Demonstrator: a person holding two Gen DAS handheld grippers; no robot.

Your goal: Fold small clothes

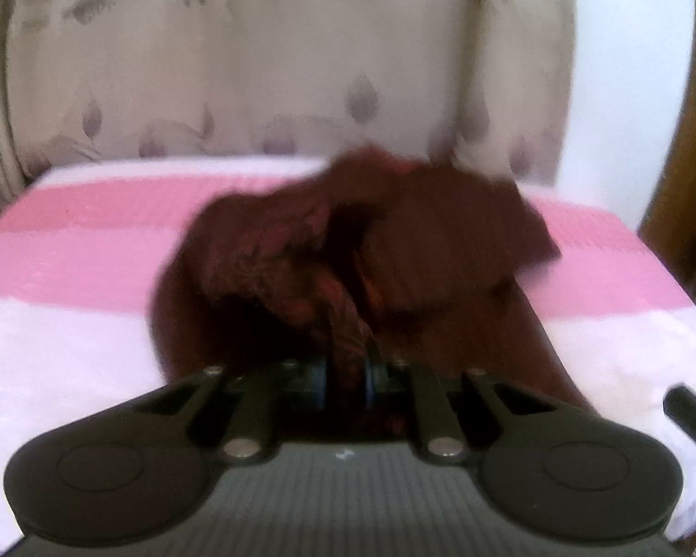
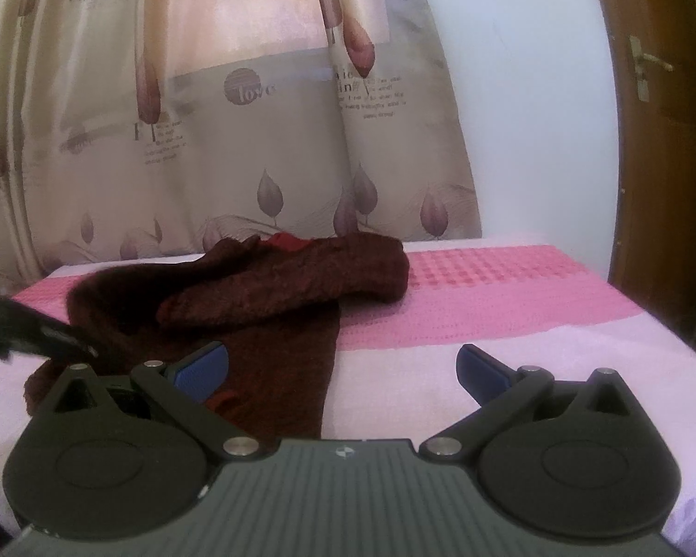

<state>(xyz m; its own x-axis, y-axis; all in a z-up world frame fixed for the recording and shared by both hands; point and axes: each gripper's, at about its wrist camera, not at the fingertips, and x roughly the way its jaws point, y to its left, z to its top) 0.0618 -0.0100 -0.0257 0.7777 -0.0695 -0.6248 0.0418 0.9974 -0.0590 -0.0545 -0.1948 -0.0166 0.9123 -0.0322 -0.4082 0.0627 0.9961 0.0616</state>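
Observation:
A small dark maroon knitted garment (image 1: 348, 250) lies bunched on the pink and white cloth-covered table (image 1: 79, 241). My left gripper (image 1: 345, 373) is shut on a fold of it and holds that fold up; the view is blurred. In the right wrist view the garment (image 2: 264, 297) lies at centre left, with one part folded over the rest. My right gripper (image 2: 343, 366) is open and empty, low over the table, its left blue pad (image 2: 204, 366) over the garment's near edge. The left gripper's black tip (image 2: 46, 334) shows at the left edge.
A beige curtain (image 2: 236, 139) with leaf prints hangs behind the table. A white wall (image 2: 533, 116) and a brown wooden door (image 2: 659, 139) stand at the right. The table's right half (image 2: 510, 288) shows bare cloth.

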